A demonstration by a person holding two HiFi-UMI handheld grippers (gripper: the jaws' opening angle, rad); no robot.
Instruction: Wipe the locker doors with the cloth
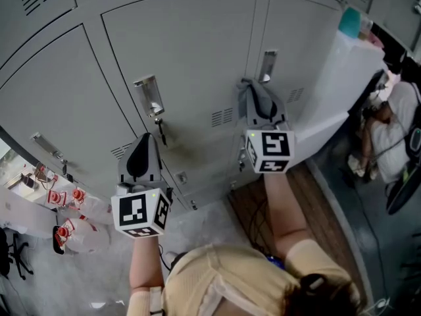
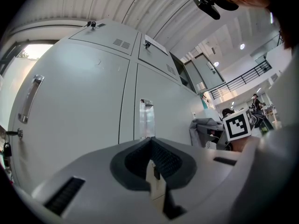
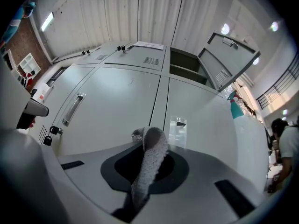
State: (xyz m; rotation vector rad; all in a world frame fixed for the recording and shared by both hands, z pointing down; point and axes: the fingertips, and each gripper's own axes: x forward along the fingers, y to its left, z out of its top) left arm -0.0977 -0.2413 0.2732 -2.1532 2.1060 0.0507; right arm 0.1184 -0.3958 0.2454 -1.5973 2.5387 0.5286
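Note:
Grey locker doors fill the head view. My right gripper is held up close to the door below a metal handle. In the right gripper view it is shut on a grey knitted cloth, which sticks up between the jaws just in front of that handle. My left gripper hangs lower left, under a handle with a padlock. Its jaws are together with nothing in them, pointing at a door handle.
A teal spray bottle stands on a white unit right of the lockers. A person is at the far right. Red-and-white items lie on the floor at lower left. An upper locker door is open.

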